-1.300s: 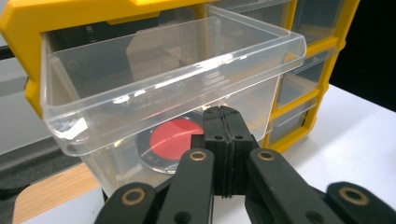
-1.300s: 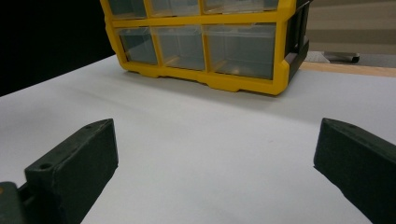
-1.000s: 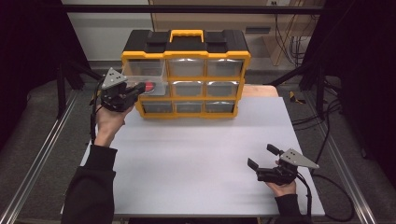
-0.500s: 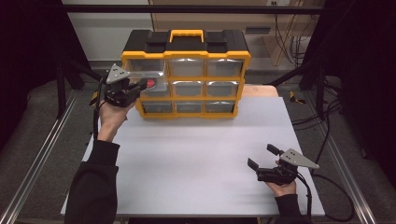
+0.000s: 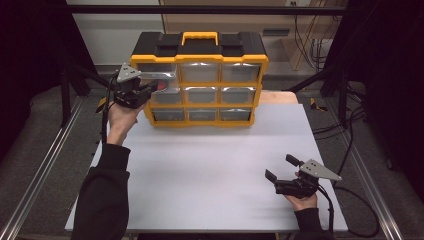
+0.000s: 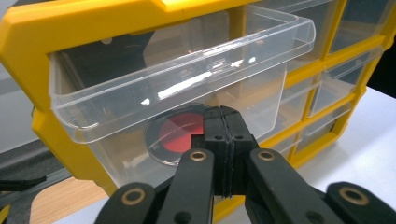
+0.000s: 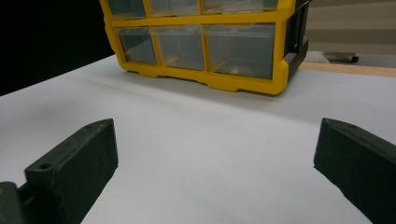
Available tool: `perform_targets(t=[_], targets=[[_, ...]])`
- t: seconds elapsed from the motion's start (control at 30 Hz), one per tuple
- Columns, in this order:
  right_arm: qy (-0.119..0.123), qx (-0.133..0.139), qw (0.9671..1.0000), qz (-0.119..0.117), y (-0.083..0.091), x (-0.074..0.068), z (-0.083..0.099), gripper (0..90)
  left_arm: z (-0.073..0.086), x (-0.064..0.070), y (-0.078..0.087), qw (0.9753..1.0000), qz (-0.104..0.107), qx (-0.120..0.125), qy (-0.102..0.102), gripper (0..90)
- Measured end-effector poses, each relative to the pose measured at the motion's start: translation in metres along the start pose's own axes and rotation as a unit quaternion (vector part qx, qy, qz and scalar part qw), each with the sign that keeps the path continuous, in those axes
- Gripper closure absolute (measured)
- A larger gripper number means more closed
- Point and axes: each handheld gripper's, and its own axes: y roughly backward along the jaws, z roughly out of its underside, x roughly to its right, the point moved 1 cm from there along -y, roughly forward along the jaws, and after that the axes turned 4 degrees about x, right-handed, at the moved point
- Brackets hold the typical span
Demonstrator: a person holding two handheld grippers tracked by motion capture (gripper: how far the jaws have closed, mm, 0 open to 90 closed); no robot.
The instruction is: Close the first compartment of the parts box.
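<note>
A yellow and black organiser (image 5: 200, 52) with clear drawers stands at the back of the white table. Its top-left drawer (image 5: 159, 79) (image 6: 177, 79) is pulled partway out. A red disc with a clear rim (image 6: 177, 133) (image 5: 161, 86) lies inside, seen through the clear front. My left gripper (image 5: 149, 89) (image 6: 223, 113) is shut, with its tips against the front wall of that drawer and nothing visible between the jaws. My right gripper (image 5: 280, 167) (image 7: 215, 135) rests open near the table's front right, over bare tabletop.
The organiser's bottom row of drawers (image 7: 196, 44) is closed and faces my right gripper. A wooden board (image 5: 280, 96) lies behind the table's right side. Metal rails (image 5: 45, 160) and cables (image 5: 350, 150) run along both sides.
My left gripper has risen a little and moved closer to the top-left drawer's front. The right gripper has stayed still.
</note>
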Motion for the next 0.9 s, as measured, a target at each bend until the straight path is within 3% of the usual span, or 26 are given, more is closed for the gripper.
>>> perform_targets(t=[0.3,0.53,0.9], targets=[[0.0,-0.001,1.0,0.0,0.0,0.0,0.0,0.3,-0.003,-0.004,-0.007,0.9999,-0.004,0.004,-0.008,89.3],[0.0,-0.001,1.0,0.0,0.0,0.0,0.0,0.3,-0.002,-0.007,-0.012,1.0,-0.007,-0.001,0.002,89.3],[0.0,-0.002,1.0,0.001,0.0,0.0,0.0,0.3,-0.005,-0.013,-0.019,0.9998,-0.018,-0.007,0.003,89.3]])
